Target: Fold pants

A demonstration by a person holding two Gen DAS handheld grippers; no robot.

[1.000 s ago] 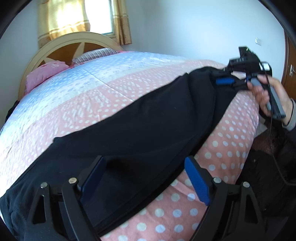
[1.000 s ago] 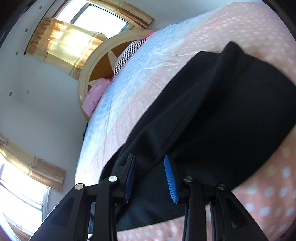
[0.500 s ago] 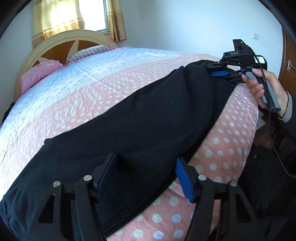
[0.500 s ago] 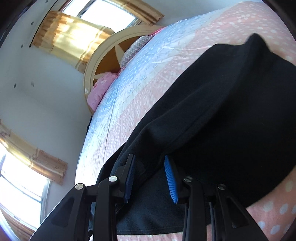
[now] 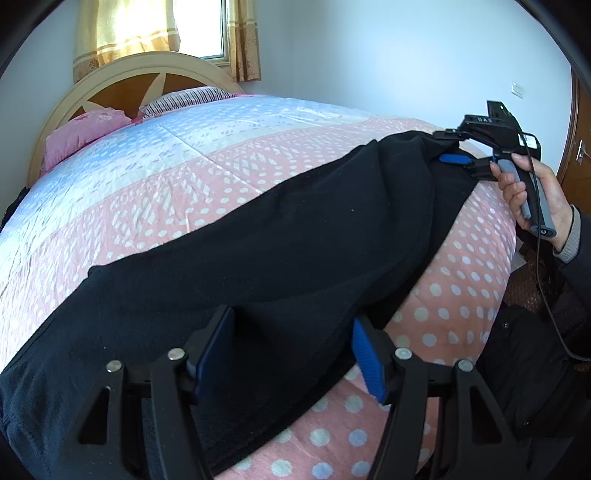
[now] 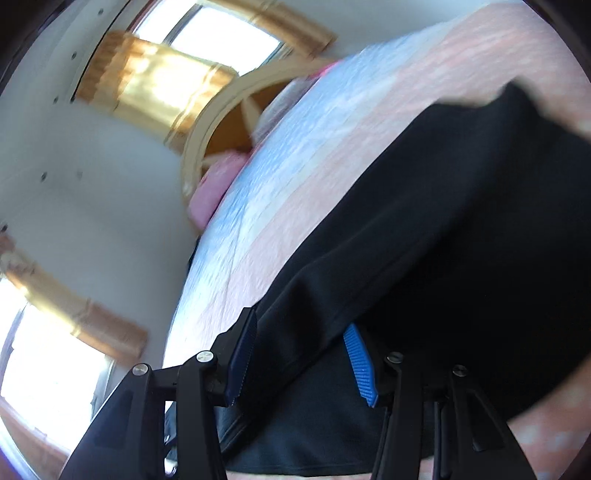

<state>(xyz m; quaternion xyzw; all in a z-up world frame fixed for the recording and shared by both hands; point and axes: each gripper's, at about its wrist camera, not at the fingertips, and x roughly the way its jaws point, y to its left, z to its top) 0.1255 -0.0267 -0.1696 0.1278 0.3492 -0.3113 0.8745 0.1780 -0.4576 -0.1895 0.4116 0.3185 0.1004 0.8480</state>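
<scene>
The black pants (image 5: 295, 236) lie stretched across the near edge of the bed, one layer already lapped over another, with a stitched edge running along the upper layer towards the far end. The cloth looks like soft fleece, thick and matte (not slippery, I would judge), so it should drape limply, sag between two holds and keep a fold once laid down; it is light enough that only a pinch through both layers near an edge is needed, and the two ends are the sensible places to take it.

The left gripper (image 5: 291, 347) sits at the near end with its blue fingers (image 5: 364, 354) standing partly open on either side of a raised ridge of fabric; the pads do not appear to press on it, though the cloth fills the gap. The right gripper (image 6: 301, 360) is at the other end, its jaws opening, with a fold of the pants between the fingers (image 6: 358, 363) but no longer pinched. In the left wrist view a hand (image 5: 532, 192) holds that gripper's handle.

Under the pants is a pink polka-dot quilt (image 5: 461, 280), shading to blue further back. Beyond are a pink pillow (image 5: 85, 129), a striped pillow (image 5: 184, 98), the arched wooden headboard (image 5: 122, 77) and a window with yellow curtains (image 5: 133, 26).
</scene>
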